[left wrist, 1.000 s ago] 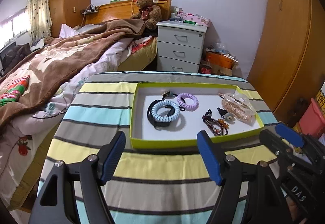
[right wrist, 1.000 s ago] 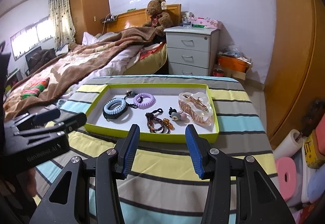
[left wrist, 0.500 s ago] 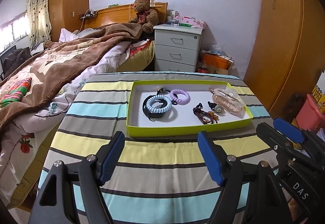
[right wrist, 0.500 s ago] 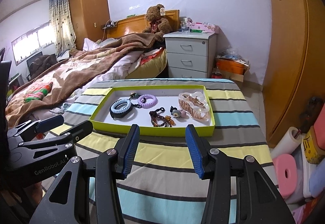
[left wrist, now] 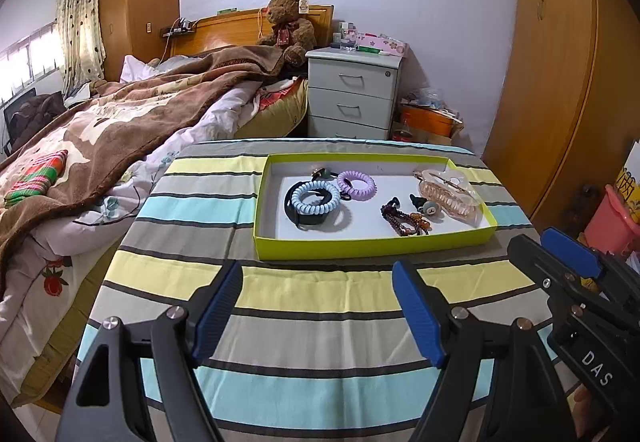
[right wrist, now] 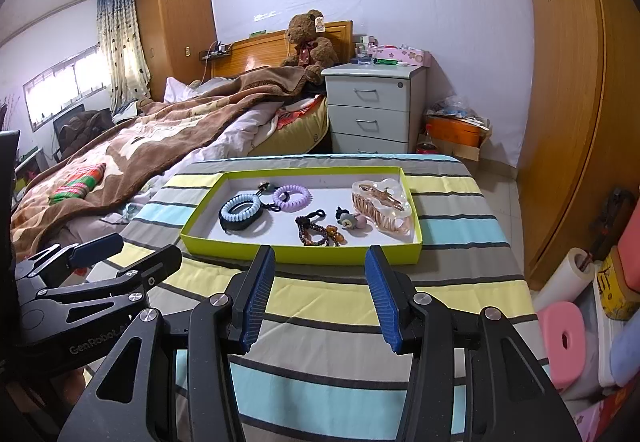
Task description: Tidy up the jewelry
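Observation:
A yellow-green tray [left wrist: 372, 246] lies on the striped table. In it are a light blue spiral hair tie [left wrist: 316, 197] on a black band, a purple spiral tie [left wrist: 356, 183], a dark bead bracelet [left wrist: 404, 219], a small charm tie [left wrist: 428, 206] and a clear pinkish claw clip [left wrist: 450, 193]. My left gripper [left wrist: 317, 268] hovers open over the cloth, short of the tray's near rim, nothing between its pads. My right gripper [right wrist: 319, 252] is open and empty too, its tips just before the tray [right wrist: 216, 246] in front of the bracelet [right wrist: 314, 232] and clip [right wrist: 382, 203]. Each gripper shows in the other's view.
The striped cloth [left wrist: 304, 322] covers the table to its edges. A bed with a brown blanket [left wrist: 120, 137] runs along the left, with a grey nightstand [left wrist: 352, 93] behind. A wooden wardrobe [right wrist: 568, 101], a pink stool [right wrist: 564, 338] and a paper roll crowd the right floor.
Both grippers have drawn back from the tray, which now looks smaller and farther away. The items in the tray have not moved.

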`<state>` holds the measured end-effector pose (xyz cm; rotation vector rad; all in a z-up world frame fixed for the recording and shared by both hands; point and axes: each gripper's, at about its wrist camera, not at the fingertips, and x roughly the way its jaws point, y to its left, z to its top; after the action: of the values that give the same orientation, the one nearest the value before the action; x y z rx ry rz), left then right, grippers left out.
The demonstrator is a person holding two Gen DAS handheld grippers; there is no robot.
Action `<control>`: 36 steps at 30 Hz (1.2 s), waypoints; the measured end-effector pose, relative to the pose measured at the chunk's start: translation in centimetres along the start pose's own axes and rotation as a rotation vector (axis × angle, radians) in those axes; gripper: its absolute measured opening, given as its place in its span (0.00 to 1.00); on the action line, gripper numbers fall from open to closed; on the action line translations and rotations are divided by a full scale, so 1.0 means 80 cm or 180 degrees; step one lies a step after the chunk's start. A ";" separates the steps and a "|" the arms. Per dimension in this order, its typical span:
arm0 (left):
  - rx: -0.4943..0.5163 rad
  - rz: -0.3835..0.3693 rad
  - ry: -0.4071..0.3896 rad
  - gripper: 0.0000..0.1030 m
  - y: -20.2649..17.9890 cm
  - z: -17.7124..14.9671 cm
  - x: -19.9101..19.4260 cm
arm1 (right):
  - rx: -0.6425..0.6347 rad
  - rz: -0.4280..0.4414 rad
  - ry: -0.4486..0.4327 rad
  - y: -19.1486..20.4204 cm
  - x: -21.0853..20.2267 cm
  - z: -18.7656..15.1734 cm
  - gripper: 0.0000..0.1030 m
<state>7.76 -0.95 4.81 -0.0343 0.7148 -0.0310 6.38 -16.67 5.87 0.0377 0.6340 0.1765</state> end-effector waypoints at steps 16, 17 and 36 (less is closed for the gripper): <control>-0.0004 -0.0001 -0.0039 0.78 -0.001 0.001 -0.004 | 0.0000 0.0003 -0.0004 0.000 -0.001 -0.001 0.46; -0.0010 -0.0004 -0.0046 0.78 -0.001 0.001 -0.004 | 0.0002 0.0002 -0.0006 0.000 -0.001 -0.001 0.46; -0.0080 -0.0023 -0.0066 0.78 0.002 0.003 -0.010 | 0.0013 0.0001 -0.0002 0.000 -0.004 -0.003 0.46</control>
<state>7.31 -0.77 5.48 -0.0613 0.6943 -0.0286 5.99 -16.70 5.86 0.0417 0.6337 0.1753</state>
